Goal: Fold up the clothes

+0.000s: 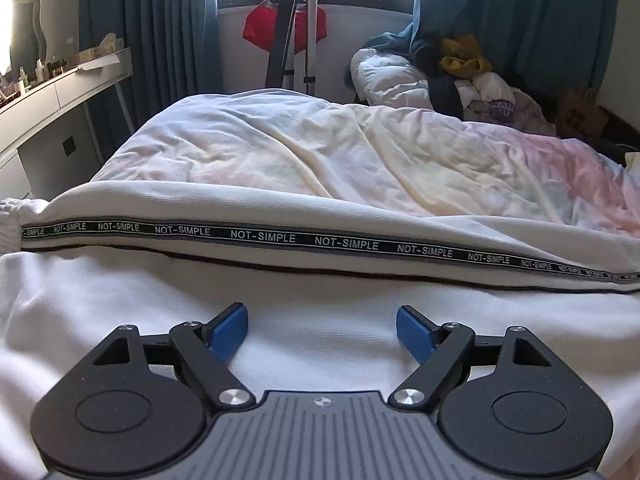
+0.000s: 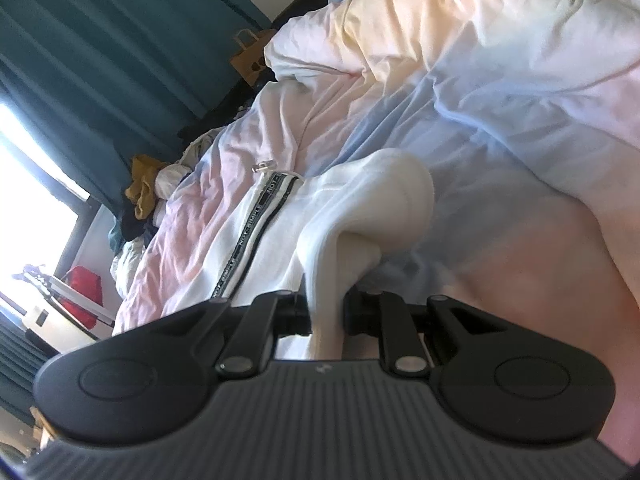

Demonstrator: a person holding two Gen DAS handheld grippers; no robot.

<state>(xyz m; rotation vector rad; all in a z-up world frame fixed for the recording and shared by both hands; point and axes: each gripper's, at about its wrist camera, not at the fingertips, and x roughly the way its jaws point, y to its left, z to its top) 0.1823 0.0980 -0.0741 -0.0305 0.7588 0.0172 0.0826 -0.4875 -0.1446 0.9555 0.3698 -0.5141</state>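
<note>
A white garment (image 1: 320,312) with a black "NOT-SIMPLE" tape stripe (image 1: 320,242) lies spread across the near part of the bed. My left gripper (image 1: 322,330) hovers just over its plain white cloth, open, with nothing between the blue pads (image 1: 230,330). In the right wrist view the same white garment (image 2: 360,216) is bunched into a raised fold, its stripe (image 2: 256,224) running away to the left. My right gripper (image 2: 326,314) is shut on that fold, and the cloth hides its fingertips.
A pastel duvet (image 1: 360,156) covers the bed beyond the garment. A heap of clothes and a white quilt (image 1: 452,76) sits at the far right. A stand with a red item (image 1: 286,32) is by the window, a white desk (image 1: 52,104) at left, a paper bag (image 2: 250,60) by the curtains.
</note>
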